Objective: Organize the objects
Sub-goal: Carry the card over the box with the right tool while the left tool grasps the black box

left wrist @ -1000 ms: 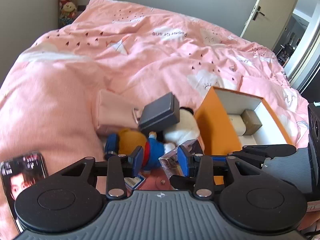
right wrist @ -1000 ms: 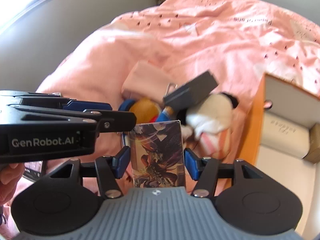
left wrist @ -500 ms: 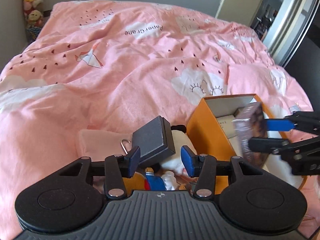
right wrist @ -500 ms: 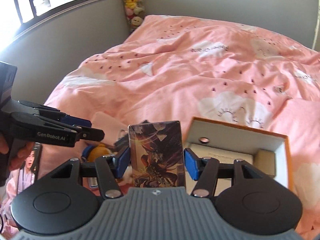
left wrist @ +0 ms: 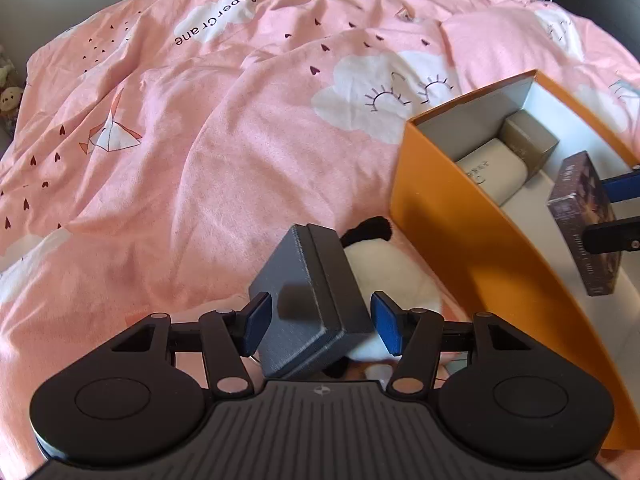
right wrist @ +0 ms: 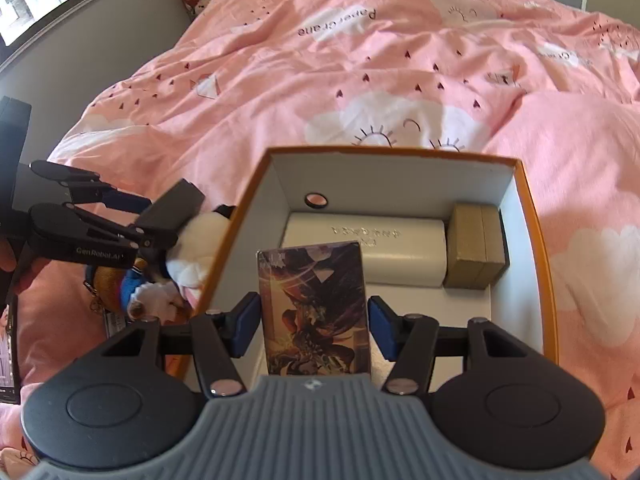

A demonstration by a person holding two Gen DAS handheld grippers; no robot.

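Right gripper [right wrist: 313,325] fingers clamped on card box [right wrist: 314,312]; left gripper [left wrist: 320,320] fingers just opening, astride half-hidden grey case [left wrist: 310,300].

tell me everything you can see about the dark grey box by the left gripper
The dark grey box is a small squarish case with a finely ribbed, matte surface, plastic by the look of it, and a seam splitting it into two halves. It is closed and tilted, propped on the white plush toy on the pink duvet, just outside the orange box. It sits between the left gripper's blue pads; the jaws have just been opening and are not clamping it.
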